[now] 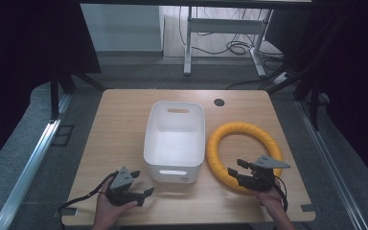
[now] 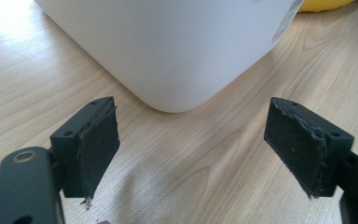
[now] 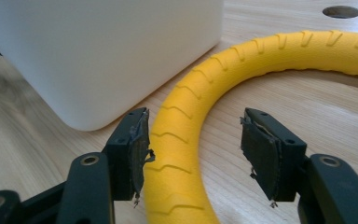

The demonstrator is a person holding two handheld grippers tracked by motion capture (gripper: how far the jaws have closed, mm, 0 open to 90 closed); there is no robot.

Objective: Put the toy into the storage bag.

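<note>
A: Nearest first?
B: Right gripper (image 3: 193,154) straddling the yellow ring (image 3: 186,140), jaws apart, not clamped yet. Left gripper (image 2: 191,154) spread wide, holding nothing, near the white bin (image 2: 177,46).
A: Progress?
B: Barely begun, by the look of it: ring flat on the table (image 1: 120,120), just right of the bin, bin empty.
A: Count?
B: Two grippers, one ring, one bin; farther off, one round hole (image 1: 219,102) in the tabletop

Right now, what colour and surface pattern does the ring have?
Yellow ring, with shallow chevron-like grooves; the right gripper view shows it best.
</note>
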